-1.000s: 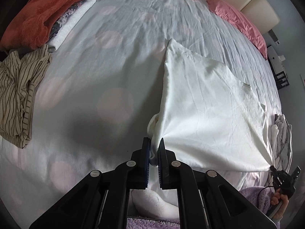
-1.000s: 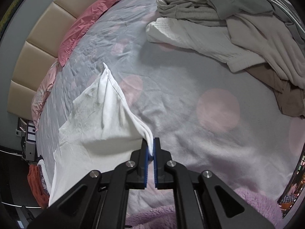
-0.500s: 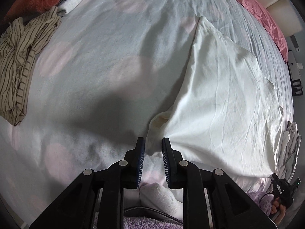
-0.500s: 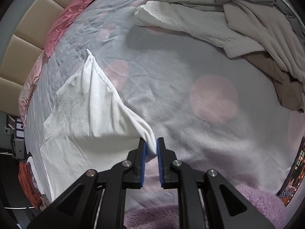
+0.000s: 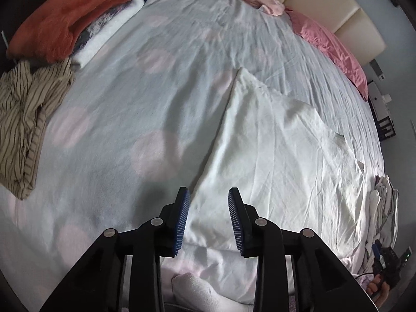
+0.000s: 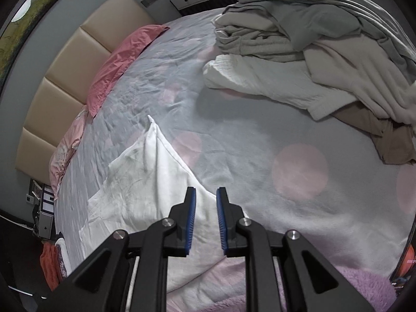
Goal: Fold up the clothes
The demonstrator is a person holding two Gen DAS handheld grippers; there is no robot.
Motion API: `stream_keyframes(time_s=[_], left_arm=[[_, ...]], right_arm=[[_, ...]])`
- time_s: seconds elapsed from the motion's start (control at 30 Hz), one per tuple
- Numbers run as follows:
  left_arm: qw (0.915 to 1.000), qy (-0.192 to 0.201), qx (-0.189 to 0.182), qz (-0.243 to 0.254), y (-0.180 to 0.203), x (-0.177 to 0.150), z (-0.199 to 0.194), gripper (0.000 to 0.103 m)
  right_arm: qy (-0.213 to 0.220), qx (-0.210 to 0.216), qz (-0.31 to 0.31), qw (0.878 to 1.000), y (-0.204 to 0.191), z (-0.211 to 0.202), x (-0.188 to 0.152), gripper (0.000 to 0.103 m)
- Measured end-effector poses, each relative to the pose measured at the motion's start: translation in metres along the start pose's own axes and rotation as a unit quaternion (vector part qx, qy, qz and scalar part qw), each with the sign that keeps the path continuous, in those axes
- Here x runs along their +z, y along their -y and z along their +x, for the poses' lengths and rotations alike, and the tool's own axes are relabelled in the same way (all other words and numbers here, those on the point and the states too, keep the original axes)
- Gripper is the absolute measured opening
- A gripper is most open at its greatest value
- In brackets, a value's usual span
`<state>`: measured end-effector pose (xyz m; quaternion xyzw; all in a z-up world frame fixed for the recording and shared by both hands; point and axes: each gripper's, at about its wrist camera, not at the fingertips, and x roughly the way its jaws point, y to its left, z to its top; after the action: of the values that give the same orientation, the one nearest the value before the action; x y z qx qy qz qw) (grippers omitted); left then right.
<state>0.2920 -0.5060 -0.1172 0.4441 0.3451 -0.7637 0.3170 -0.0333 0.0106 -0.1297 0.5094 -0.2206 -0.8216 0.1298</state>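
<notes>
White cloth (image 5: 273, 156) lies flat on bed (image 5: 156, 91), long axis running fwd from both fingers; left fingers (image 5: 209, 219) opening, right fingers (image 6: 205, 219) parted, nothing gripped, each over a near corner.

Left gripper (image 5: 208, 195) opening (nothing pinched), right gripper (image 6: 206, 195) parted, both angled downward.

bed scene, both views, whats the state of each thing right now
white cloth: spread flat on the bed, released, one corner pointing to the headboard
left hand-held gripper: jaws opening, nothing pinched
right hand-held gripper: open, nothing pinched
striped garment: crumpled, unfolded
orange garment: folded, on top of a stack
grey and beige clothes: loose unfolded heap
pink pillow: lying against the headboard
</notes>
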Motion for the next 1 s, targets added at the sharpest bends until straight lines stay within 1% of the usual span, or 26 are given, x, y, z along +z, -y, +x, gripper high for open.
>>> stream_keyframes(time_s=[0.03, 0.13, 0.2, 0.23, 0.27, 0.3, 0.33, 0.37, 0.43, 0.53, 0.6, 0.63, 0.67, 0.73, 0.77, 0.9, 0.93, 1.0], left_arm=[[0.9996, 0.021, 0.006, 0.021, 0.012, 0.002, -0.004, 0.047], [0.9939, 0.074, 0.012, 0.081, 0.046, 0.007, -0.013, 0.047], [0.9874, 0.105, 0.013, 0.117, 0.067, 0.010, -0.017, 0.050], [0.9834, 0.120, 0.013, 0.135, 0.078, 0.011, -0.019, 0.056], [0.9800, 0.133, 0.008, 0.148, 0.087, 0.013, -0.020, 0.062], [0.9774, 0.143, 0.000, 0.156, 0.095, 0.014, -0.018, 0.065], [0.9752, 0.151, -0.008, 0.161, 0.103, 0.015, -0.016, 0.071], [0.9730, 0.160, -0.017, 0.166, 0.111, 0.016, -0.015, 0.074], [0.9683, 0.176, -0.034, 0.175, 0.125, 0.016, -0.011, 0.076], [0.9661, 0.183, -0.051, 0.175, 0.139, 0.016, 0.000, 0.076], [0.9637, 0.191, -0.045, 0.180, 0.145, 0.015, 0.008, 0.076], [0.9621, 0.195, -0.038, 0.186, 0.148, 0.014, 0.013, 0.079], [0.9611, 0.198, -0.028, 0.191, 0.149, 0.014, 0.017, 0.080], [0.9601, 0.199, -0.009, 0.196, 0.148, 0.015, 0.026, 0.080], [0.9606, 0.199, -0.005, 0.194, 0.145, 0.017, 0.029, 0.080], [0.9637, 0.196, -0.007, 0.181, 0.129, 0.028, 0.040, 0.080], [0.9641, 0.197, -0.008, 0.178, 0.125, 0.030, 0.042, 0.080], [0.9645, 0.196, -0.004, 0.177, 0.117, 0.035, 0.047, 0.081]], right_arm=[[-0.001, 0.015, -0.011, 1.000, -0.004, 0.001, 0.000, 0.018], [-0.009, 0.059, -0.043, 0.997, -0.019, 0.006, -0.003, 0.018], [-0.018, 0.082, -0.059, 0.995, -0.029, 0.012, -0.006, 0.018], [-0.023, 0.091, -0.066, 0.993, -0.033, 0.015, -0.008, 0.018], [-0.025, 0.098, -0.068, 0.993, -0.037, 0.018, -0.009, 0.018], [-0.027, 0.106, -0.068, 0.992, -0.039, 0.020, -0.009, 0.018], [-0.030, 0.115, -0.068, 0.991, -0.041, 0.023, -0.009, 0.019], [-0.032, 0.123, -0.068, 0.990, -0.044, 0.025, -0.009, 0.023], [-0.038, 0.127, -0.073, 0.989, -0.049, 0.032, -0.010, 0.028], [-0.054, 0.128, -0.080, 0.987, -0.056, 0.044, -0.011, 0.029], [-0.069, 0.131, -0.079, 0.986, -0.060, 0.054, -0.012, 0.029], [-0.076, 0.133, -0.078, 0.985, -0.062, 0.059, -0.013, 0.029], [-0.079, 0.133, -0.078, 0.985, -0.064, 0.063, -0.014, 0.029], [-0.077, 0.130, -0.085, 0.985, -0.067, 0.066, -0.014, 0.029], [-0.073, 0.128, -0.090, 0.985, -0.069, 0.065, -0.014, 0.029], [-0.065, 0.130, -0.107, 0.984, -0.074, 0.058, -0.006, 0.029], [-0.064, 0.121, -0.117, 0.984, -0.078, 0.057, -0.002, 0.029], [-0.058, 0.105, -0.151, 0.981, -0.087, 0.054, 0.009, 0.034]])
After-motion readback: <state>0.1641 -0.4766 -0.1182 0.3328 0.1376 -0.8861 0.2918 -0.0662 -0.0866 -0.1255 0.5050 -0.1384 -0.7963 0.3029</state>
